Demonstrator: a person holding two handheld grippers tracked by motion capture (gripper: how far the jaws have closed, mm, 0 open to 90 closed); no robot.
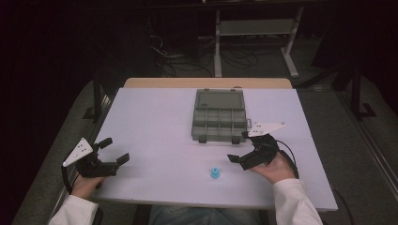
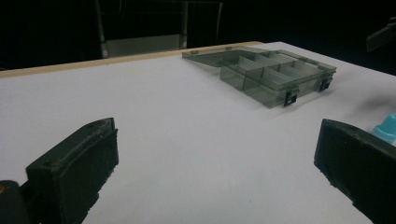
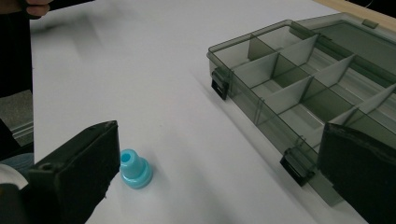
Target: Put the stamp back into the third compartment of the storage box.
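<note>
A white desk (image 1: 155,136) held a grey see-through box (image 1: 219,116) near its far edge. The box lay open, with its lid flat behind it and small empty spaces inside. A little blue cap (image 1: 215,173) stood upright near the front edge of the desk, well apart from the box.

The left tool (image 1: 111,152) was near the front left corner. Its jaws were wide apart and held nothing. The right tool (image 1: 240,146) hung between the cap and the box. Its jaws were wide apart too, and they touched neither one.
</note>
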